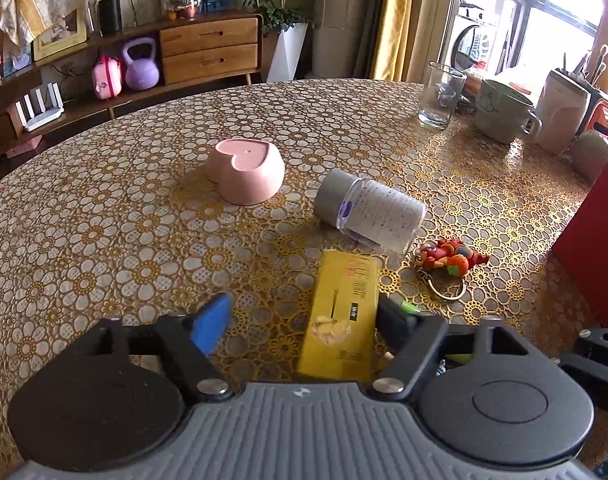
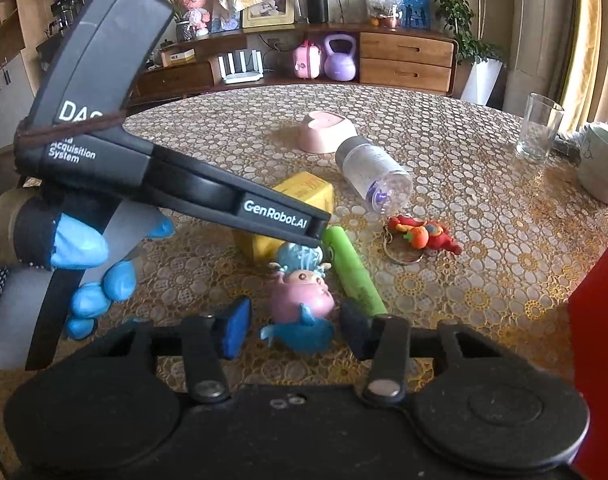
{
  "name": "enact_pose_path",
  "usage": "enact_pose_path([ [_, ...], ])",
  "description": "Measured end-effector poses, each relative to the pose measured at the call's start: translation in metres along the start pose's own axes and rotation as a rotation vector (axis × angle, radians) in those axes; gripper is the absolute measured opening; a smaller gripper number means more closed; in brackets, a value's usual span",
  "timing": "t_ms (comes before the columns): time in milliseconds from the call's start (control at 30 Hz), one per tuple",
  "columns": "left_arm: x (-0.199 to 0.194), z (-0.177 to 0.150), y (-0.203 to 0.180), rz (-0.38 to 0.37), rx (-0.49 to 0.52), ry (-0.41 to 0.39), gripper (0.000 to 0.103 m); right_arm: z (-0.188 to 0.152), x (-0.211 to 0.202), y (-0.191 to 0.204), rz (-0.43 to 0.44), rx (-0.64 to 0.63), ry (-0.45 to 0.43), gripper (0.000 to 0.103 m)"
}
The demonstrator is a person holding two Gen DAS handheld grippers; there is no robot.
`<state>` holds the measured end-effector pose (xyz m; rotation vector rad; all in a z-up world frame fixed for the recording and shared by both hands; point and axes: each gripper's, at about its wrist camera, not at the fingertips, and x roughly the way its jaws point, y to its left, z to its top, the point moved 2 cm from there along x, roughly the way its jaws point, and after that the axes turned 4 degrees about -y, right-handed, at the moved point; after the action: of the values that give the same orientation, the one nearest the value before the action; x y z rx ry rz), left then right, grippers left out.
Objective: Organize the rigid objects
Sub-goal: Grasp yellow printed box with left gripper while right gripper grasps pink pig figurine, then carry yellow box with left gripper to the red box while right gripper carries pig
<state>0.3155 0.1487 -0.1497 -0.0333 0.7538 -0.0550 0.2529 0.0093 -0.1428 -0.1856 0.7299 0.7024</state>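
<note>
My left gripper [image 1: 304, 316] is open around a yellow box [image 1: 342, 316]; the box touches the right finger and a gap stays at the blue left pad [image 1: 209, 322]. In the right wrist view the box [image 2: 304, 194] sits under the left gripper body [image 2: 175, 184]. My right gripper [image 2: 295, 326] is open around a pink and blue toy figure [image 2: 301, 300] on the table. A green stick [image 2: 354, 268], a red keychain toy [image 2: 424, 234], a clear jar lying on its side [image 2: 374, 174] and a pink heart bowl [image 2: 324, 132] lie beyond.
A floral tablecloth covers the round table [image 1: 103, 220]. A drinking glass [image 1: 440, 96], a pale mug [image 1: 502, 110] and a white holder [image 1: 560, 110] stand at the far right. A red box [image 1: 592, 236] stands at the right edge. A sideboard [image 2: 404, 56] is behind.
</note>
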Motion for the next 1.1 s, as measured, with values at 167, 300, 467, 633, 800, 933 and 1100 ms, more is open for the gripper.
enact_pose_path([
  [167,0.000,0.000,-0.002,0.005,-0.001,-0.017,0.056,0.001,0.003,0.003,-0.020,-0.007,-0.007,0.039],
  [300,-0.003,0.000,-0.002,0.009,-0.010,-0.020,0.039,0.001,0.003,0.004,-0.034,-0.010,-0.009,0.036],
  [467,-0.004,0.000,0.002,0.017,-0.037,-0.007,0.032,0.000,0.001,0.004,-0.031,0.001,0.000,0.035],
  [633,-0.010,-0.002,0.006,0.032,-0.070,0.017,0.031,-0.003,-0.009,0.002,-0.024,0.041,0.002,0.035],
  [800,-0.026,-0.007,0.009,0.032,-0.115,0.032,0.030,-0.009,-0.029,0.004,-0.010,0.073,-0.006,0.035],
  [933,-0.045,-0.012,0.006,0.017,-0.144,0.037,0.030,-0.010,-0.051,0.005,-0.001,0.080,-0.029,0.035],
  [1100,-0.075,-0.017,-0.004,0.001,-0.163,0.028,0.030,-0.012,-0.083,0.006,0.000,0.087,-0.060,0.035],
])
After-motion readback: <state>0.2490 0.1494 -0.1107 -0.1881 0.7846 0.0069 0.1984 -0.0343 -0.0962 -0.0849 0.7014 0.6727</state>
